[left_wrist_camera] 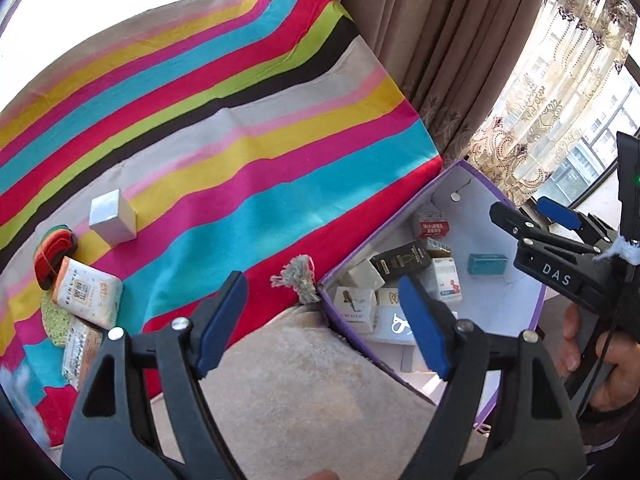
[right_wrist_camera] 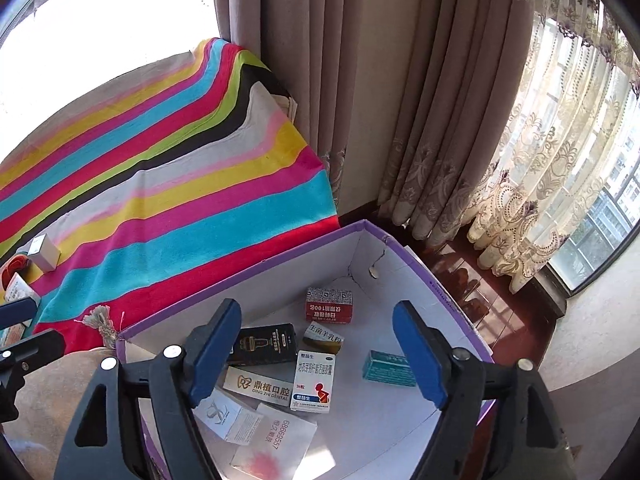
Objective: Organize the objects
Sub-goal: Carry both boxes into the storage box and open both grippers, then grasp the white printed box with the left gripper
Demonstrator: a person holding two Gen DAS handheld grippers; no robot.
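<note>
Both tongs empty over the purple box, between drops.

Left of the purple box (right_wrist_camera: 400, 240), on the striped cloth (left_wrist_camera: 224, 152), a silver box (left_wrist_camera: 113, 216) and tissue packs (left_wrist_camera: 87, 292) are not yet packed. The left tongs (left_wrist_camera: 320, 320) hang at the box's near-left corner, jaws apart, nothing between them; the right tongs (right_wrist_camera: 316, 354) hang over its packets, also apart and empty. Next, I'd guess, a reach back left to the cloth.

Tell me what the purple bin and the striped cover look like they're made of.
Purple bin: likely cardboard, matte white inside, with creased, cracked corners. Striped cover: woven fabric, matte, softly wrinkled, ending in a frayed tassel.
</note>
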